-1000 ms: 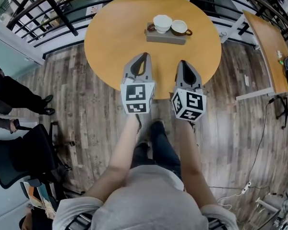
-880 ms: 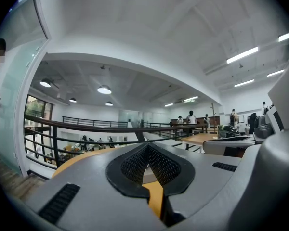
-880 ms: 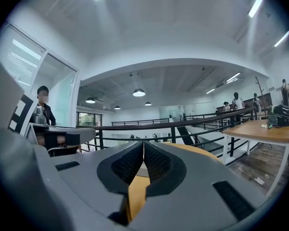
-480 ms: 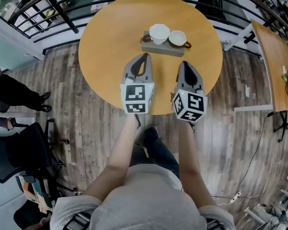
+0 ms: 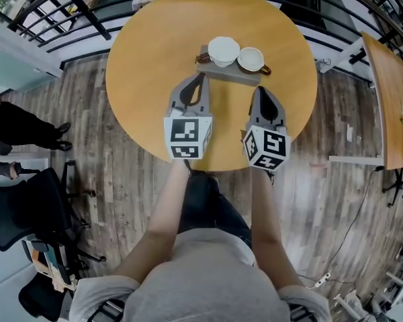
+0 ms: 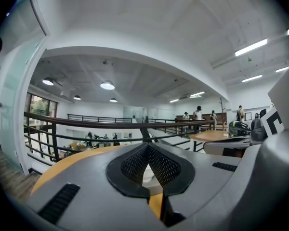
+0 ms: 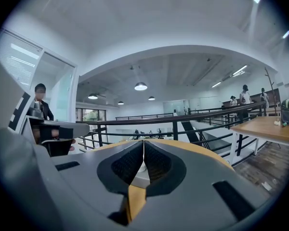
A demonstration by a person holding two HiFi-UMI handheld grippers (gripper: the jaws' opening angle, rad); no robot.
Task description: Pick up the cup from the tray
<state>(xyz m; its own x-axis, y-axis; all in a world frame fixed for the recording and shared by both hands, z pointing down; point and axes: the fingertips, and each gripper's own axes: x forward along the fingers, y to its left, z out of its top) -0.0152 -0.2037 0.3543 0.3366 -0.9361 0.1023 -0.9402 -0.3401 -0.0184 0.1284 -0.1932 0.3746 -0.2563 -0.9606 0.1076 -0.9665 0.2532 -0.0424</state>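
Closer to the tray [image 5: 223, 74] than a second ago: left gripper [image 5: 202, 78] and right gripper [image 5: 258, 90], jaws pressed together, empty. On tray, cup [image 5: 223, 50] beside second cup [image 5: 250, 59]. Risk: closed jaws shoving a cup over instead of gripping.

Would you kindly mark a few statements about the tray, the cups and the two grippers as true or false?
1. Two cups stand on the tray: a white cup and a brown-handled cup. True.
2. The left gripper holds one of the cups. False: its jaws are together with nothing between them, and both cups are on the tray.
3. The right gripper has its jaws together and is empty. True.
4. The tray lies on a square table. False: the table is round, with a wooden top.
5. The tray is between the two grippers' marker cubes. False: it lies beyond the gripper tips, farther from the person.
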